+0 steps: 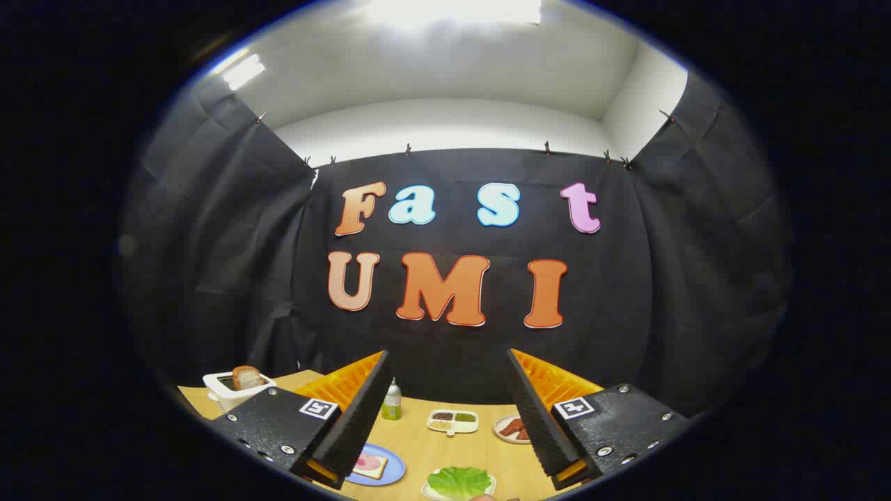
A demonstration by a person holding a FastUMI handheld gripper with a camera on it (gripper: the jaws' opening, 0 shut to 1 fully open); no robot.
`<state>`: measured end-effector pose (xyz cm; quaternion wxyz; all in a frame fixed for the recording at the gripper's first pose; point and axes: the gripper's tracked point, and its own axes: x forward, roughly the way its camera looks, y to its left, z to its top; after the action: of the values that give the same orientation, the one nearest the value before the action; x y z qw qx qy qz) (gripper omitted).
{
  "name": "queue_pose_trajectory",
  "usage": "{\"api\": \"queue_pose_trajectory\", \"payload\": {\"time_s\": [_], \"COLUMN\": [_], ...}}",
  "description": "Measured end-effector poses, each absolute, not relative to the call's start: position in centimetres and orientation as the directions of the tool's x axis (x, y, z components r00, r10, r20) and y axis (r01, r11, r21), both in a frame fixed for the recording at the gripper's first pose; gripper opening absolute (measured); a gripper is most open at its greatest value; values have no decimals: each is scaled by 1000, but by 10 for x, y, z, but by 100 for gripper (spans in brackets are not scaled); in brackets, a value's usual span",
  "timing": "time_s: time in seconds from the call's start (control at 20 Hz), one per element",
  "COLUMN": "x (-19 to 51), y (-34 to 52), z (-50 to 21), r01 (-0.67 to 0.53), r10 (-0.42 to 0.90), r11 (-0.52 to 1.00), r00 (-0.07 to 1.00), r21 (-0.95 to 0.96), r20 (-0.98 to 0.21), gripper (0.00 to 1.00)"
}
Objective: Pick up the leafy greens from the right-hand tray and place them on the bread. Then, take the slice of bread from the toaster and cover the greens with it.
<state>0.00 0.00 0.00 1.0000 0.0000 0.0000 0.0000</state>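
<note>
My gripper (449,417) is held high above the wooden table (418,445), open, with nothing between its fingers. Below and between the fingers lie the leafy greens (459,480) on a small white tray (429,492). To their left, partly behind the left finger, a blue plate (393,467) carries a slice of bread (370,465) with a pink slice on top. Far to the left stands a white toaster (226,391) with a brown slice of bread (246,376) sticking up from its slot.
Beyond the fingers are a small green-capped bottle (392,401), a divided white dish (453,421) of seeds or spices, and a plate with reddish strips (513,428). Black cloth walls close the booth on three sides.
</note>
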Motion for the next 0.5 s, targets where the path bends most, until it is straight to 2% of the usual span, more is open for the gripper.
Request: {"api": "queue_pose_trajectory", "payload": {"time_s": [0.3, 0.5], "x": [-4, -7], "y": [-19, -13], "z": [23, 30], "r01": [84, 75], "r10": [-83, -74], "r11": [996, 996], "r00": [996, 997], "r21": [-43, -48], "r20": [17, 25], "gripper": [97, 97]}}
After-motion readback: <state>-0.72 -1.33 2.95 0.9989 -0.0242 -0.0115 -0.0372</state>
